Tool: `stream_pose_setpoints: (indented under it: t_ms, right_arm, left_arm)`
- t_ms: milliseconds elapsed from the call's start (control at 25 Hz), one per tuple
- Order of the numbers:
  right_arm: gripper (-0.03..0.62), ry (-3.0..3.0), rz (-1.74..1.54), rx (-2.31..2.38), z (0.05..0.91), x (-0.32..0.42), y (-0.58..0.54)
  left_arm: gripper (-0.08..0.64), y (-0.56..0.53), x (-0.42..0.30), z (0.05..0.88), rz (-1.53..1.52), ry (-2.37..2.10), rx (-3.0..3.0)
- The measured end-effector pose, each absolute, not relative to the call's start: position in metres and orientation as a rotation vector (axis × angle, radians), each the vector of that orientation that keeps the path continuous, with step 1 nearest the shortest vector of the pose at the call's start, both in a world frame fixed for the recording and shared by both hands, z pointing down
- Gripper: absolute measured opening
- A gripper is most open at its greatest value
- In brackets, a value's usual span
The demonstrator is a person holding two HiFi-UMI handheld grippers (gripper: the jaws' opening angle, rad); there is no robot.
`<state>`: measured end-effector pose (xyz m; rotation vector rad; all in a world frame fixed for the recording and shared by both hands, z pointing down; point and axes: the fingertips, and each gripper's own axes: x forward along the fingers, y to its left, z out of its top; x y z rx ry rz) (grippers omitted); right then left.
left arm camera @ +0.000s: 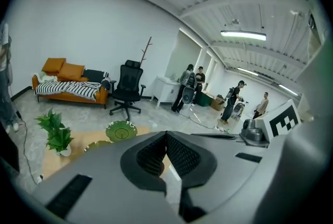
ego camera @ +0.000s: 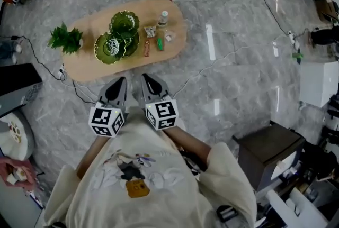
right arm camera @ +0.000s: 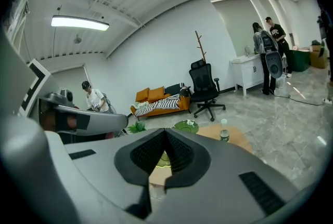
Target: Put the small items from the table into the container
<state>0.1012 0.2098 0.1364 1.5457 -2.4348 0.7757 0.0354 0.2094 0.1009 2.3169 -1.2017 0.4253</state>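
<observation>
We: left hand-held gripper (ego camera: 121,82) and right hand-held gripper (ego camera: 147,79) both pressed together, empty, short of table (ego camera: 87,66) near edge | small items (ego camera: 157,39) on table's right part, beside green dishes (ego camera: 117,36) | bare floor (ego camera: 233,79) rightward

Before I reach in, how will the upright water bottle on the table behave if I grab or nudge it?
The bottle stands upright and narrow, so a nudge near its cap would probably tip it, and being round it may roll across the table. It looks like clear plastic, so likely light and apt to dent.
</observation>
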Motion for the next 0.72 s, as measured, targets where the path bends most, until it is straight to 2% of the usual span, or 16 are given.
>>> stream_pose_setpoints:
  t_ms: [720]
  right_arm:
    - [0.005,-2.307,0.930,1.519,0.196,0.123,0.172]
  left_arm:
    - [0.008,0.166,0.048,0.159,0.446,-1.188,2.152]
